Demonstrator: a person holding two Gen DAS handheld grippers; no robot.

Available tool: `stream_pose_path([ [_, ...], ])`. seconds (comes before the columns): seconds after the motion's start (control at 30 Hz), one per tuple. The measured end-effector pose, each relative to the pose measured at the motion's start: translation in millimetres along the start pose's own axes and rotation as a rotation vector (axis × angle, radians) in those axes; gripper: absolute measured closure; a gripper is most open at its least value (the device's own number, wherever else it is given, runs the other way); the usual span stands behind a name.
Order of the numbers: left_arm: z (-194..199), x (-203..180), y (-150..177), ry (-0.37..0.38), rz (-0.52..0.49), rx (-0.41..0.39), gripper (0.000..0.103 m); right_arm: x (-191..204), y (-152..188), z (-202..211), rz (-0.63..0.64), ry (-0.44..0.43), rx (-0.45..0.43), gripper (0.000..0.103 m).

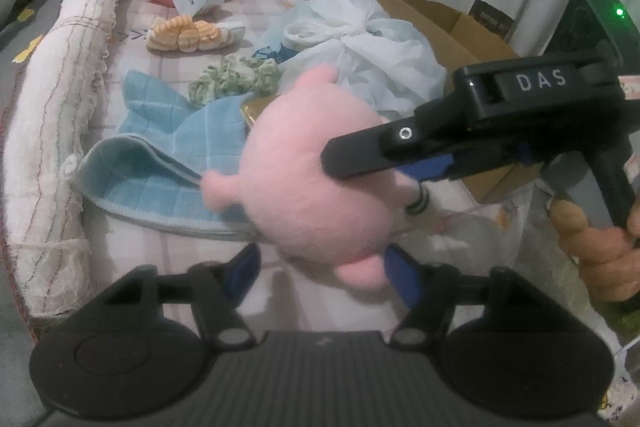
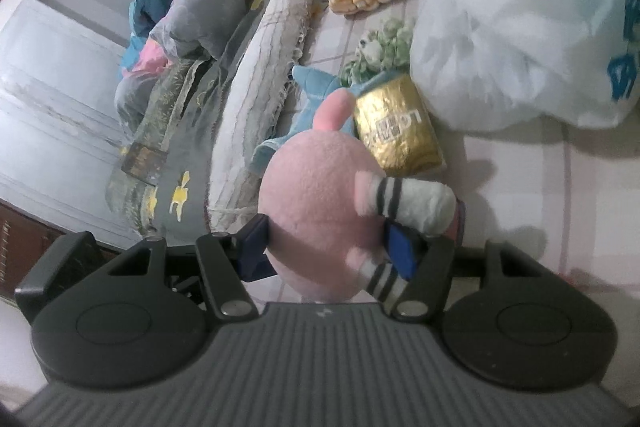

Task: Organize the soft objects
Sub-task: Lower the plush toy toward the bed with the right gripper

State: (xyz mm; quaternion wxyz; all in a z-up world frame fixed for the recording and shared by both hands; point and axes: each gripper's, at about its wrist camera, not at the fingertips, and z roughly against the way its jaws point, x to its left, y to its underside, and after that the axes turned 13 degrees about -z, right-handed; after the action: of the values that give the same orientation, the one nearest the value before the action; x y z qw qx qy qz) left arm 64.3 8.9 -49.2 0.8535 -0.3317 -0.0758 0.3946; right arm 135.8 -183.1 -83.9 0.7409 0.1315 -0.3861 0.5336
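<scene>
Pink plush toy (image 2: 320, 203) is being clamped by right tongs (image 2: 328, 247), lifting off bed for sorting; left tongs (image 1: 320, 275) hanging released underneath.

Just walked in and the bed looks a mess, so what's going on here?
A person is sorting soft things on the bed with a handheld claw in each hand. The right claw is shut on a pink plush, its pads pressing both sides, holding it above a blue cloth. The left claw is open just under the plush, not gripping it. A gold packet, a white bag and a green knit toy lie on the sheet nearby.
</scene>
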Motion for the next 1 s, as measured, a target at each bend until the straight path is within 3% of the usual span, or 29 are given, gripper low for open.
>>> stream_pose_path([
  [0.27,5.5,3.2,3.7,-0.002,0.023,-0.023,0.041,19.2,-3.8,22.5,0.136,0.121,-0.103,0.041],
  [0.4,5.5,3.5,6.3,-0.001,0.033,-0.021,0.044,32.5,2.4,19.6,0.256,0.262,-0.186,0.04],
  [0.5,5.4,5.6,10.6,-0.006,0.044,-0.01,0.046,34.4,7.9,8.7,0.303,0.317,-0.18,0.039],
  [0.67,8.1,10.2,16.2,-0.009,0.064,-0.009,0.046,41.0,16.4,5.2,0.345,0.337,-0.187,0.036],
  [1.0,9.5,10.6,19.7,0.01,0.068,-0.013,0.046,46.4,23.8,9.6,0.266,0.239,-0.135,0.037],
])
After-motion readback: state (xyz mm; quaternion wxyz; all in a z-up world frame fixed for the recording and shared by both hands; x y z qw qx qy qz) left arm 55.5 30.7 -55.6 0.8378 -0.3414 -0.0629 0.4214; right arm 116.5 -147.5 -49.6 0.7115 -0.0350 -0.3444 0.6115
